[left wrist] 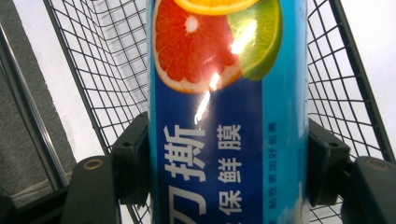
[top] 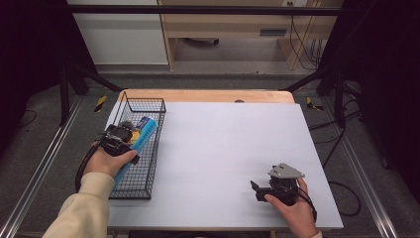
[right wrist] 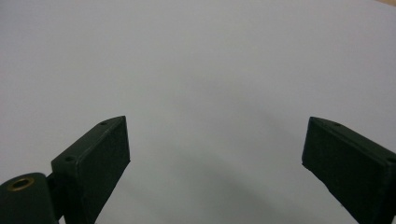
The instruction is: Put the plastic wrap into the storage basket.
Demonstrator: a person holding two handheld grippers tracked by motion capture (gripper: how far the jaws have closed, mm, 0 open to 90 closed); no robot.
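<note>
I hold the blue cling film box [left wrist: 227,116] with my left gripper [top: 120,138], and its two black jaws press on the long sides of the box, one on each side, so the box is clamped between them. In the high view the box lies slanted over the black wire basket [top: 141,148] at the left edge of the white table [top: 223,148], with its far end pointing toward the back wall of the basket. I judge that the main risk is here: the box is long and the jaws seem to grip it nearer to my end than to the middle, so the far end could swing down or turn in the grip and catch on the wire mesh. The glossy surface could also slide between the pads if I tilt it more. If I let go too high, the box may land across the rim and not flat on the bottom. In the basket I see only this box; whether it already touches the bottom wires I cannot tell. My right gripper [top: 258,190] rests well apart on the table with its jaws spread and nothing between them.
</note>
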